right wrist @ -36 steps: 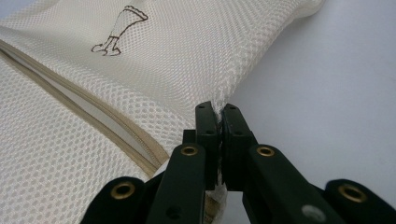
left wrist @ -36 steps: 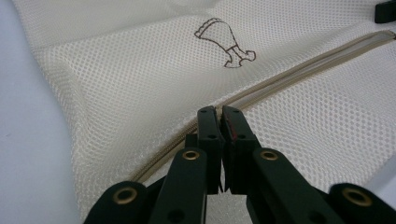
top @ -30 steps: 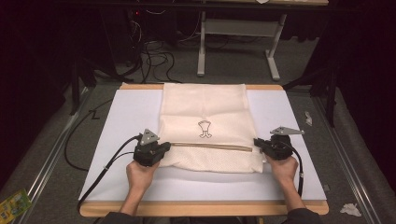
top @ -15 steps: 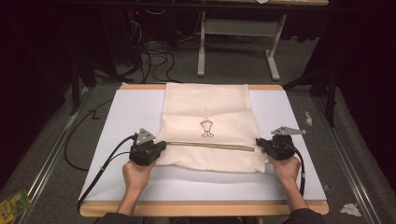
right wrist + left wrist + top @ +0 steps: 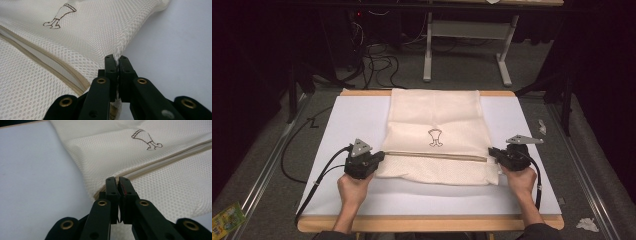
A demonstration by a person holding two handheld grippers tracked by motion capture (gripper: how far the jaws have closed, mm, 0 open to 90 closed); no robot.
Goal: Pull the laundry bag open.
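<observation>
Since the frames before, both hands have drawn slightly apart toward the near corners of the cloth, and the mesh bag (image 5: 437, 135) now lies stretched a little flatter between them. On the left, the left gripper (image 5: 379, 159) sits at the bag's near left edge, held by the person's left hand (image 5: 353, 188), its cable trailing off to the near left over the white sheet (image 5: 347, 125); in the left gripper view its fingers (image 5: 112, 188) are pressed together on the bag's seam right where the zip band ends. The cream mesh bag lies flat in the middle of the worktop (image 5: 427, 222), its far end reaching the far wooden rim; a beige zip (image 5: 437, 156) runs left to right across its near part, closed, and a small dark outline emblem (image 5: 435, 136) sits just beyond it. Whether anything is inside the bag cannot be told. On the right, the right gripper (image 5: 493, 152), in the right hand (image 5: 521, 180), has its fingers (image 5: 110, 66) clamped on the bag's right edge.
</observation>
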